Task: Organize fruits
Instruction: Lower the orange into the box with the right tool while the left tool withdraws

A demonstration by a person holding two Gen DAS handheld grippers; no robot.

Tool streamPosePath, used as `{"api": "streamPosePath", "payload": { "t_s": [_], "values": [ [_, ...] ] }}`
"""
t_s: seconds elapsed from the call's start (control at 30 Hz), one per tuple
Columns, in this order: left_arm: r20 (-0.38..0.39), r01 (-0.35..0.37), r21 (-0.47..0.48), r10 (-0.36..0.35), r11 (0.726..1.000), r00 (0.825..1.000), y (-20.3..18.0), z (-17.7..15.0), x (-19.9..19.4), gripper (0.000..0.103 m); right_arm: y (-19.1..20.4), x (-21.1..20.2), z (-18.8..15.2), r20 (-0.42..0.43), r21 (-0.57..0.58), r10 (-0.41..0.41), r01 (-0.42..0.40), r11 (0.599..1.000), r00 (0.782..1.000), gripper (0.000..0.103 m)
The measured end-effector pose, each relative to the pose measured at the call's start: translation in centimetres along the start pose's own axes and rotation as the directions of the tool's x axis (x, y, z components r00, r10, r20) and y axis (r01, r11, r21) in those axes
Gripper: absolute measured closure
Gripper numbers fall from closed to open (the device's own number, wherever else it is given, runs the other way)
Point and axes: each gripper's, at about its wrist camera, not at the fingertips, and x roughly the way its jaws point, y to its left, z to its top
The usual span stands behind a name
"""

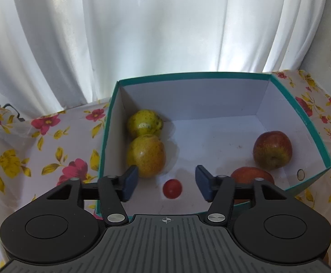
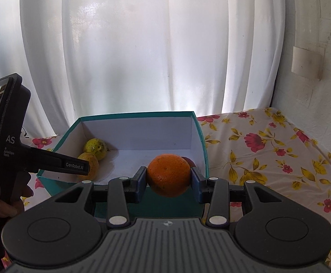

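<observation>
Five fruits are counted inside the teal box (image 1: 111,122), a sixth outside it.

Item 1, box: open-topped, white inside, set on a flowered cloth (image 2: 267,150) over the bench, a white curtain (image 1: 142,34) behind.

Items 2–3, two yellow-green fruits (image 1: 146,154): against the box's left wall, touching, one behind the other.

Items 4–5, two red apples (image 1: 272,149): at the right side; the nearer is partly hidden behind a gripper finger.

Item 6, small red fruit (image 1: 172,188): on the box floor near the front wall, alone. The left gripper (image 1: 166,183) hangs over it with jaws spread about halfway; the pads stand clear on both sides, so the fruit is judged released.

Item 7, orange (image 2: 169,175): pinched between the pads of the right gripper (image 2: 169,183), held above the box's near wall, not yet inside.

Handling notes, as judgement. The left gripper is best lifted straight up, so that the small fruit is not nudged; being round, it may roll. The orange should be carried over the rim, lowered until close to the floor, and let go only there; a drop from height could bruise it or knock the apples. The bare middle of the floor seems the free spot. Sorting by kind appears intended, so a place apart from both pairs would suit. The left gripper should be clear first, since both tools crowd the same front edge.
</observation>
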Motion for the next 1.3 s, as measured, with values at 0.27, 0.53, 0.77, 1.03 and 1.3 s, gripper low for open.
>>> {"api": "streamPosePath", "payload": {
  "t_s": [0.27, 0.53, 0.77, 1.03, 1.3],
  "values": [
    [-0.004, 0.008, -0.018, -0.009, 1.0, 1.0, 0.7, -0.7, -2.6, 0.019, -0.1, 0.1, 0.0, 0.002, 0.001, 0.0, 0.0, 1.0, 1.0, 0.063],
    [0.026, 0.003, -0.074, -0.002, 0.997, 1.0, 2.9, -3.6, -6.8, 0.009, -0.4, 1.1, 0.1, -0.006, 0.014, -0.002, 0.002, 1.0, 1.0, 0.063],
    [-0.064, -0.037, -0.116, 0.03, 0.993, 0.997, 4.1, -5.7, -5.9, 0.009, -0.1, 2.8, 0.4, -0.017, -0.002, -0.005, 0.005, 1.0, 1.0, 0.063],
    [-0.076, -0.062, -0.135, 0.052, 0.989, 0.996, 5.1, -6.4, -6.5, 0.009, 1.0, 4.8, 0.7, -0.046, -0.035, -0.039, 0.037, 0.999, 0.998, 0.063],
    [-0.085, -0.062, -0.137, 0.051, 0.989, 0.995, 5.3, -6.4, -6.4, 0.009, 1.4, 5.3, 0.6, -0.058, -0.038, -0.049, 0.047, 0.998, 0.997, 0.063]
  ]
}}
